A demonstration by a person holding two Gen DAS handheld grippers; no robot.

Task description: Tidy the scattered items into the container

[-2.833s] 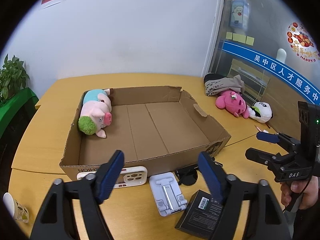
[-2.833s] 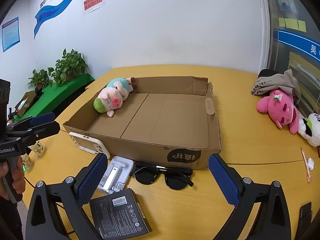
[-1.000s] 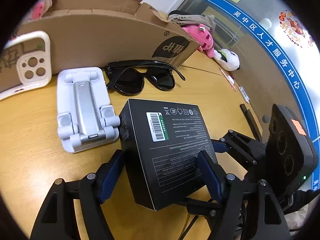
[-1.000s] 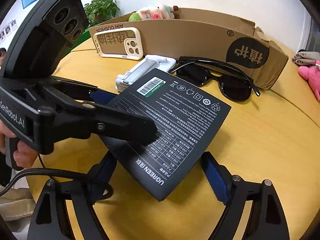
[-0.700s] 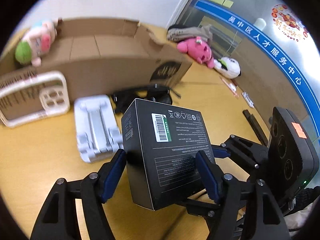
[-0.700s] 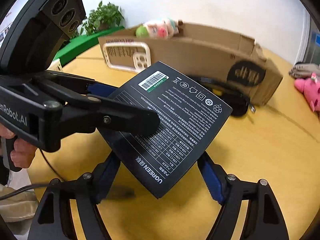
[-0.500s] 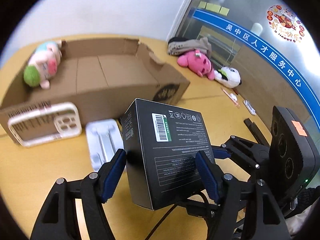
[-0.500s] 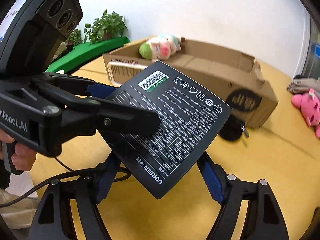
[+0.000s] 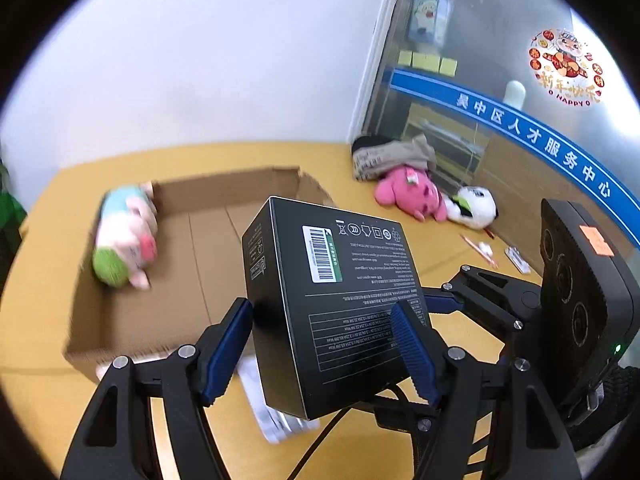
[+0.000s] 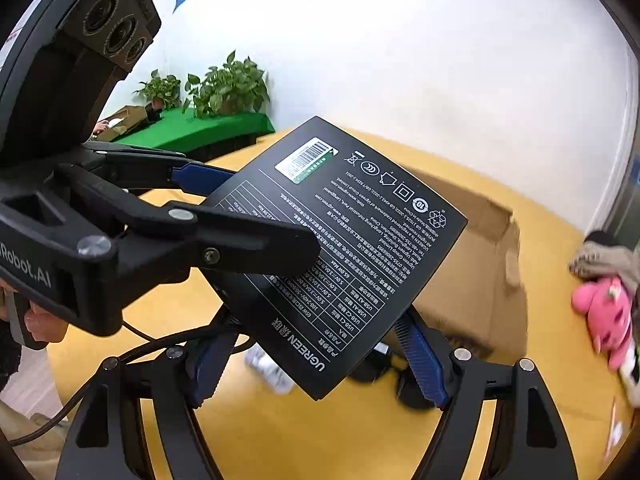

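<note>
A black box (image 9: 332, 300) with a barcode label is held in the air by both grippers, above the table in front of the open cardboard box (image 9: 192, 264). My left gripper (image 9: 320, 344) is shut on its two sides. My right gripper (image 10: 312, 352) is shut on it from the other corner; the black box (image 10: 340, 248) fills that view. The cardboard box (image 10: 480, 264) holds a pig plush (image 9: 124, 240) at its far left corner. A white phone stand (image 9: 276, 412) lies on the table below the black box.
A pink plush (image 9: 412, 196), a panda plush (image 9: 476, 208) and a folded cloth (image 9: 392, 156) lie on the wooden table (image 9: 240, 156) at the right. Sunglasses (image 10: 384, 376) lie by the cardboard box's front wall. Potted plants (image 10: 224, 88) stand beyond the table.
Both grippers closed on the black box and lifted it off the table, raising it up and toward the cardboard box. The phone stand and sunglasses stayed on the table.
</note>
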